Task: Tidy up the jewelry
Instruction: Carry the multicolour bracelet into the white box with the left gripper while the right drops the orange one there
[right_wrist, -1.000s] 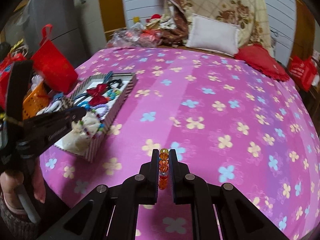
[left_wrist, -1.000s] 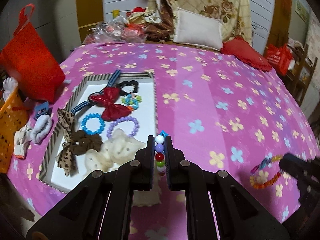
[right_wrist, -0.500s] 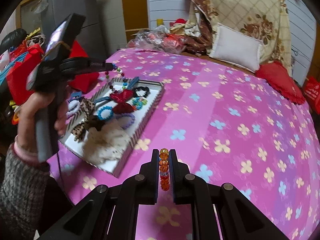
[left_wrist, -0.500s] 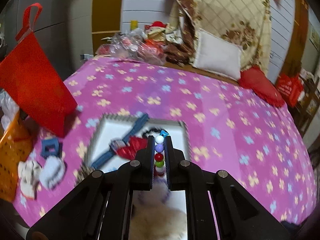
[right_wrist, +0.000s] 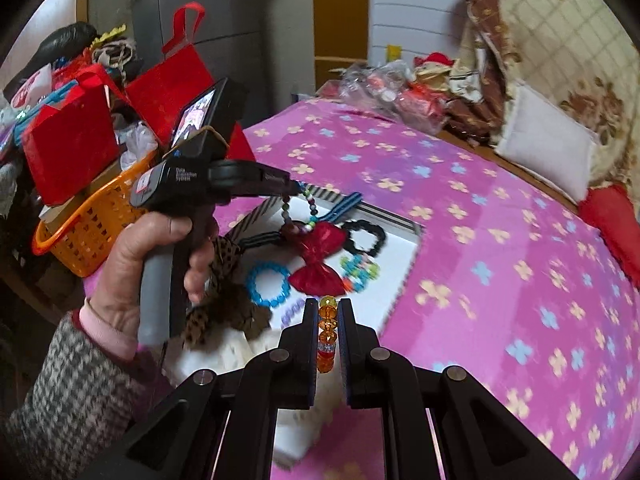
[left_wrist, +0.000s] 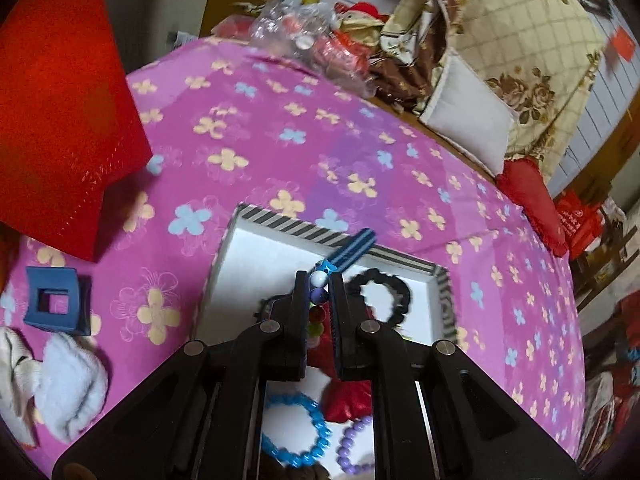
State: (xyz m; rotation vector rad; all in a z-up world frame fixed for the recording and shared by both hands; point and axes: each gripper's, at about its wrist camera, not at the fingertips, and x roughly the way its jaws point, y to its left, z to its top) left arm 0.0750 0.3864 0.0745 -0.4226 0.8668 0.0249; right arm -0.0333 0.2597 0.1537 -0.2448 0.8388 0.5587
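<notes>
On the pink bedspread (right_wrist: pixel 500 200) sits a striped-rim tray (left_wrist: pixel 280 222) holding a red bow (right_wrist: pixel 318 258), black scrunchie (left_wrist: pixel 380 294), blue bracelet (left_wrist: pixel 298 432), purple bracelet (left_wrist: pixel 352 446), spotted brown bow (right_wrist: pixel 224 304) and a blue-striped band (left_wrist: pixel 356 248). Left gripper (left_wrist: pixel 320 284) is over the tray, clamped on a mixed-bead bracelet (left_wrist: pixel 319 292) whose loop dangles above the red bow in the right view. Right gripper (right_wrist: pixel 329 308) is at the tray's near edge, clamped on an orange bead bracelet (right_wrist: pixel 327 332); an orange basket (right_wrist: pixel 92 232) with red bags stands beside the bed.
</notes>
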